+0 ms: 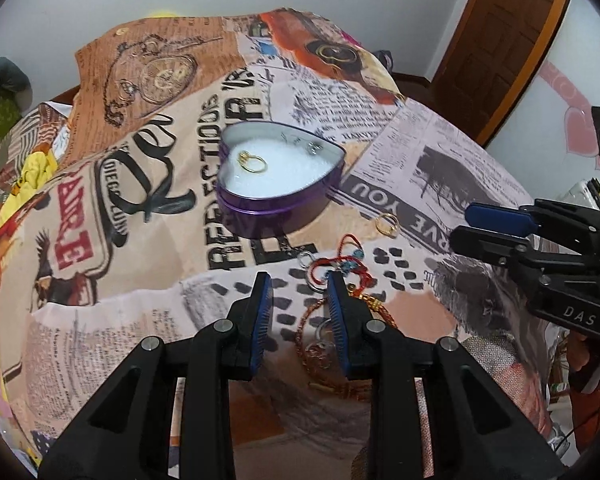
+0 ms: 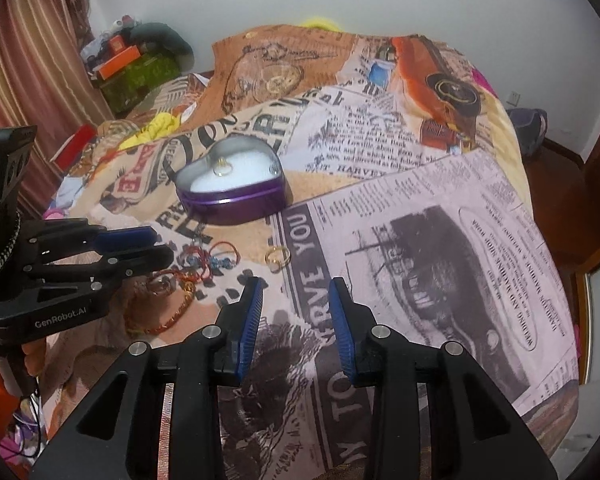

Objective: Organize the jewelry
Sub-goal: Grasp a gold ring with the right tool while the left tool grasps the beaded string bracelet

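Observation:
A purple heart-shaped tin [image 1: 260,204] [image 2: 236,202] with white padding sits on the printed bedspread; a gold ring [image 1: 254,162] [image 2: 223,169] lies inside it. Another gold ring [image 1: 386,225] [image 2: 277,257] lies on the cloth in front of the tin. A red thread bracelet with blue beads [image 1: 346,262] [image 2: 210,260] and a beaded orange-gold bracelet [image 1: 320,340] [image 2: 168,320] lie nearer. My left gripper [image 1: 298,288] [image 2: 156,244] is open and empty, just above the bracelets. My right gripper [image 2: 294,292] [image 1: 460,224] is open and empty, just short of the loose ring.
The newspaper-print bedspread [image 2: 420,200] covers the bed. Clutter of boxes and clothes [image 2: 132,64] sits at the far left by a striped curtain [image 2: 28,80]. A wooden door [image 1: 512,40] stands at the right. The bed edge drops off at the right [image 2: 572,360].

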The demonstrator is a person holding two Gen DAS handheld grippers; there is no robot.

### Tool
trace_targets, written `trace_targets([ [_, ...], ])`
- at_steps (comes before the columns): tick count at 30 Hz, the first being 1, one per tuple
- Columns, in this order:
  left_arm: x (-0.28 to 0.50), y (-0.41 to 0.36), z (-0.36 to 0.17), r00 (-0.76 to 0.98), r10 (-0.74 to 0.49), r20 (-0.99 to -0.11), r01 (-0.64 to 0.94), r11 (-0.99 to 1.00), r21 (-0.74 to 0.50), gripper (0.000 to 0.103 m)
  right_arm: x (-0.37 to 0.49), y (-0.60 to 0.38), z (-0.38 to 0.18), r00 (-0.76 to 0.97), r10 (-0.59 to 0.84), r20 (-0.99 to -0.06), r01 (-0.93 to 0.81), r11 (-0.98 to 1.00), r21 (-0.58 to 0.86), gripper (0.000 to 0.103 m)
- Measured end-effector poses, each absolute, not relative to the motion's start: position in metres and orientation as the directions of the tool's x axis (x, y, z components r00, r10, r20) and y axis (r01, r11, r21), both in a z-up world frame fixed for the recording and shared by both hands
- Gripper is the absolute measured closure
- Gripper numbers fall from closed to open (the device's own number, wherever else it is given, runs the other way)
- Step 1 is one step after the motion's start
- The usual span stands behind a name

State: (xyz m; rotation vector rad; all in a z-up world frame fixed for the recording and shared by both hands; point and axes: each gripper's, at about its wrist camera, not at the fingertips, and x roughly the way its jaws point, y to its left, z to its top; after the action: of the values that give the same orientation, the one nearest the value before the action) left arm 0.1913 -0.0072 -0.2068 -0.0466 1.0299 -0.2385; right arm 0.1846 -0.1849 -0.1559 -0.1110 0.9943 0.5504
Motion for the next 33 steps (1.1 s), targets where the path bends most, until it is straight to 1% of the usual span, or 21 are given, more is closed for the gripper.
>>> trace_targets([
  [9,0.196,-0.015,-0.214,0.481,-0.243,-0.843,0.2,0.966,-0.164,0.075,0.189,-0.18,-0.167,0.393,0.386,-0.835,-0.494,0.854,0.162,0.072],
  [15,0.196,-0.014,-0.207,0.494,-0.26,-0.83,0.206,0.962,-0.178,0.075,0.195,-0.174,-0.173,0.378,0.383,-0.843,-0.503,0.849,0.161,0.072],
  [23,0.2,-0.031,-0.203,0.502,-0.273,-0.821,0.262,0.952,-0.156,0.075,0.2,-0.164,-0.177,0.37,0.388,-0.844,-0.535,0.832,0.147,0.072],
  [31,0.213,-0.032,-0.211,0.487,-0.265,-0.832,0.254,0.955,-0.155,0.076,0.203,-0.151,-0.183,0.387,0.376,-0.842,-0.593,0.8,0.084,0.072],
  [32,0.215,-0.032,-0.211,0.488,-0.261,-0.833,0.252,0.956,-0.152,0.076,0.203,-0.15,-0.184,0.392,0.377,-0.839,-0.597,0.798,0.079,0.073],
  [33,0.216,-0.031,-0.21,0.489,-0.26,-0.832,0.251,0.956,-0.15,0.076,0.202,-0.15,-0.186,0.398,0.375,-0.837,-0.602,0.796,0.07,0.077],
])
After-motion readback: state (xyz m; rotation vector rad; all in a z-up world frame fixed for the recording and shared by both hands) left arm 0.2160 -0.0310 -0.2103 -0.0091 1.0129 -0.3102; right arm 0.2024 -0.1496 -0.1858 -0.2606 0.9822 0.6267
